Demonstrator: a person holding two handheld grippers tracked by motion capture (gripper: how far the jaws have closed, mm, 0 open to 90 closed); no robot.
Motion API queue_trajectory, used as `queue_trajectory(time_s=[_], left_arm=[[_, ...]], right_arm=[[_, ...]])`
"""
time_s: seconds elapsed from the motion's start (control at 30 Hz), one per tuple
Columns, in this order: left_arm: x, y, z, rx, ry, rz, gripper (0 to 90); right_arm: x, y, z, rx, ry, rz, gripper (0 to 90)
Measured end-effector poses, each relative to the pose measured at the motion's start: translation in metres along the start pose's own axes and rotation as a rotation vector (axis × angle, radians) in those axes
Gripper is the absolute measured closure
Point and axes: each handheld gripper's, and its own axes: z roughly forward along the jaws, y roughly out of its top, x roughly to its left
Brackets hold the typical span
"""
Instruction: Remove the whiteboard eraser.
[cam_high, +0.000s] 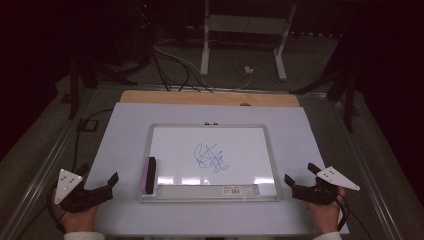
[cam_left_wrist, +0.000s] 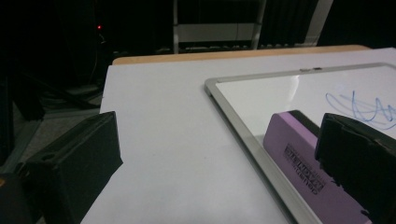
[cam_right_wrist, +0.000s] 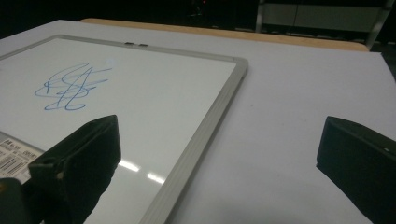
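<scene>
Purple block eraser (cam_high: 149, 175) lies on the silver-framed whiteboard's (cam_high: 212, 199) left edge, nearest left gripper (cam_high: 104, 185); both grippers' jaws wide, empty.

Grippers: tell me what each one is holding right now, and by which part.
Nothing is held. The left gripper and the right gripper both stand open and empty beside the whiteboard; the purple eraser lies untouched on its left edge.

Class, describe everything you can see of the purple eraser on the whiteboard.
The eraser is a long purple block with a black felt side and black printed lettering on its casing, which looks like plastic. It lies inside the left end of the whiteboard, along the frame. No gripper touches it; the blue scribble sits apart.
</scene>
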Motion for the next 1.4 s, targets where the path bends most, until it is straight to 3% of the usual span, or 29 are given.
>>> queue_trajectory(time_s=[0.03,0.27,0.47,0.73,1.03,1.4], left_arm=[[0.001,0.0,0.0,-0.004,-0.008,-0.021,1.4],[0.003,0.001,-0.002,-0.005,-0.013,-0.048,1.3],[0.0,0.004,-0.002,-0.007,-0.004,-0.034,1.2],[-0.004,0.01,0.003,-0.013,-0.023,-0.027,0.7],[-0.01,0.018,0.01,-0.022,-0.069,-0.015,0.7],[-0.018,0.022,0.023,0.045,-0.072,-0.022,0.7]], right_arm=[[0.0,0.0,-0.001,0.001,0.005,0.006,0.0],[0.006,-0.001,-0.005,0.001,0.026,-0.019,0.0],[0.007,-0.001,-0.006,-0.012,0.02,-0.026,0.0],[0.003,-0.001,-0.006,-0.017,0.0,-0.003,0.0],[0.002,-0.002,-0.005,-0.016,-0.007,0.002,0.0],[0.003,-0.002,-0.004,-0.01,-0.01,-0.004,0.0]])
